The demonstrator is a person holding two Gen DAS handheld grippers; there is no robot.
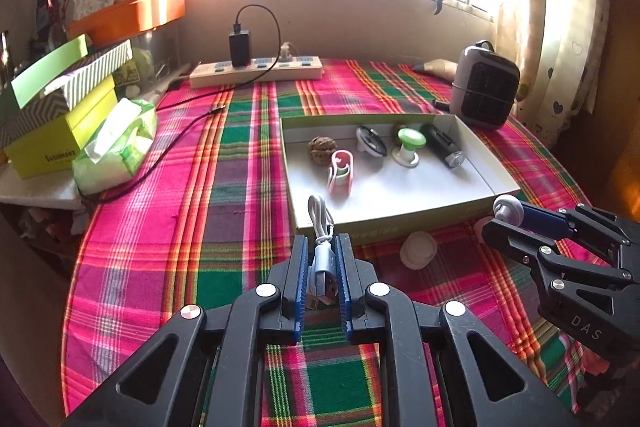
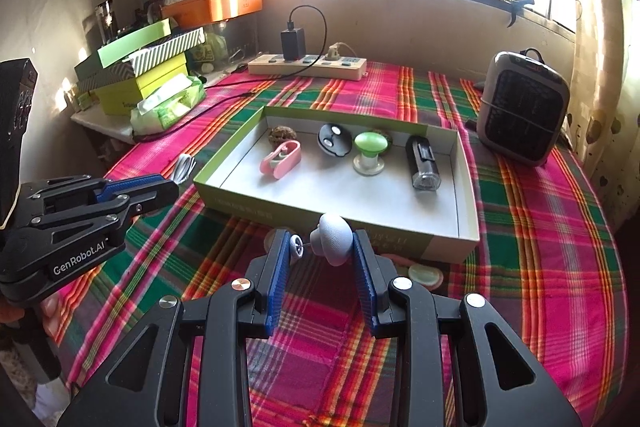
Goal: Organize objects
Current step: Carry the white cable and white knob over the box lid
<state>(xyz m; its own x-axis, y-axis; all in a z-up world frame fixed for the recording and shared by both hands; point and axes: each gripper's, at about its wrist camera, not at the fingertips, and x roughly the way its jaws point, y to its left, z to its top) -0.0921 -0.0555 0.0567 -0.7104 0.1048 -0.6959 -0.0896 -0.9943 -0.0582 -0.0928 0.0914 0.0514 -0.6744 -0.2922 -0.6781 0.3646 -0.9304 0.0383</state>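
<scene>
My left gripper [image 1: 323, 247] is shut on a coiled white USB cable [image 1: 322, 227], held above the plaid cloth just short of the shallow box's near left corner [image 1: 304, 227]. My right gripper [image 2: 320, 243] is shut on a grey mushroom-shaped knob [image 2: 333, 237] in front of the box's near wall [image 2: 280, 213]. Inside the box lie a walnut [image 2: 281, 135], a pink clip [image 2: 280, 158], a black round piece [image 2: 334, 139], a green-topped knob [image 2: 370, 147] and a black cylinder [image 2: 422, 163]. In the left wrist view the right gripper [image 1: 504, 217] is at the box's near right corner.
A white round cap [image 1: 418, 249] and a pale green disc [image 2: 425, 274] lie on the cloth before the box. A grey heater [image 2: 524, 107] stands right. A power strip [image 2: 308, 65] with charger, a tissue pack [image 2: 168, 105] and stacked boxes [image 2: 140, 75] sit at the back left.
</scene>
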